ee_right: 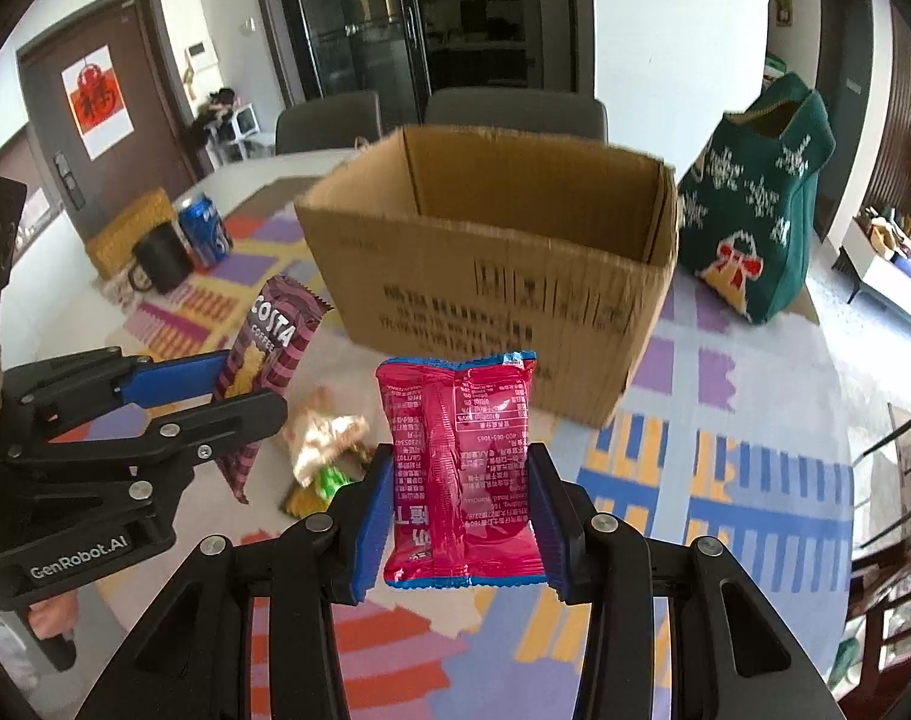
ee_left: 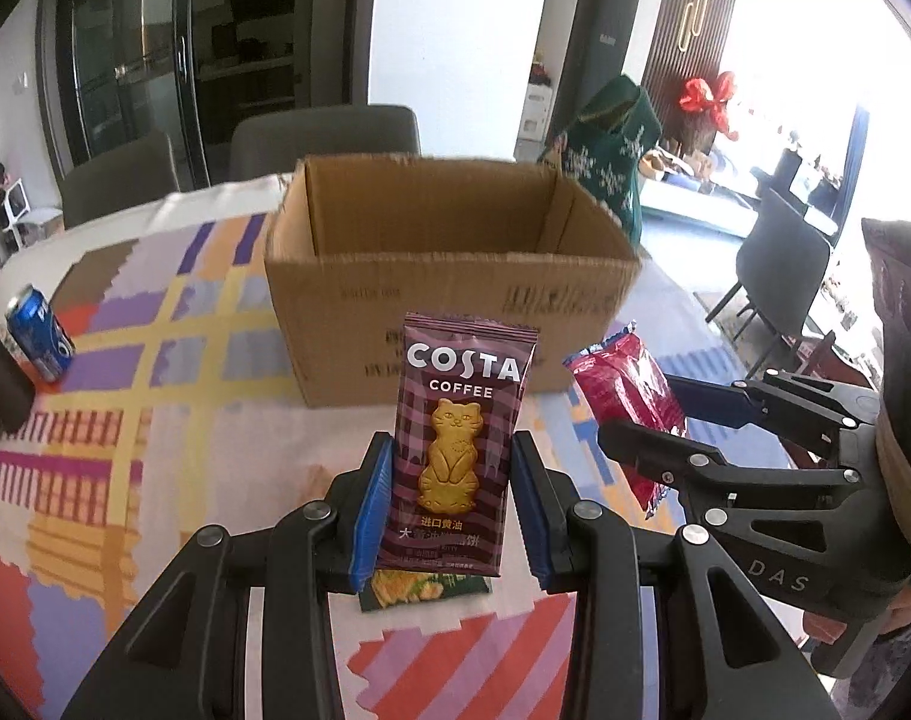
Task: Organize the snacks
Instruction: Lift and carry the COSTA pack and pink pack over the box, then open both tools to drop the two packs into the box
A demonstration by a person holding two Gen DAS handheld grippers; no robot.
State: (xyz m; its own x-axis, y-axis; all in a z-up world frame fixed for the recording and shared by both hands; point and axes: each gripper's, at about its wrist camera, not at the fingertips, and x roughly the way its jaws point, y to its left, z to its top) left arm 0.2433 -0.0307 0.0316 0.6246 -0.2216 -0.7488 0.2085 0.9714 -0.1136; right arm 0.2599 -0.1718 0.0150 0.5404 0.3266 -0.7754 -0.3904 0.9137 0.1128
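Note:
My left gripper (ee_left: 452, 504) is shut on a maroon Costa Coffee biscuit packet (ee_left: 461, 438), held upright above the table; the same packet (ee_right: 263, 360) shows at the left of the right wrist view. My right gripper (ee_right: 461, 516) is shut on a pink snack packet (ee_right: 461, 468), also lifted off the cloth, and that packet (ee_left: 629, 408) appears to the right in the left wrist view. An open, empty cardboard box (ee_left: 449, 258) (ee_right: 497, 252) stands just beyond both packets. A green snack packet (ee_left: 425, 591) lies on the cloth under the left gripper, with loose snack packets (ee_right: 323, 450) between the grippers.
A blue soda can (ee_left: 38, 336) (ee_right: 206, 231) and a black mug (ee_right: 161, 258) stand at the far left on the patterned tablecloth (ee_left: 125, 420). A green knitted bag (ee_right: 755, 204) sits right of the box. Grey chairs (ee_left: 323, 138) line the table's far side.

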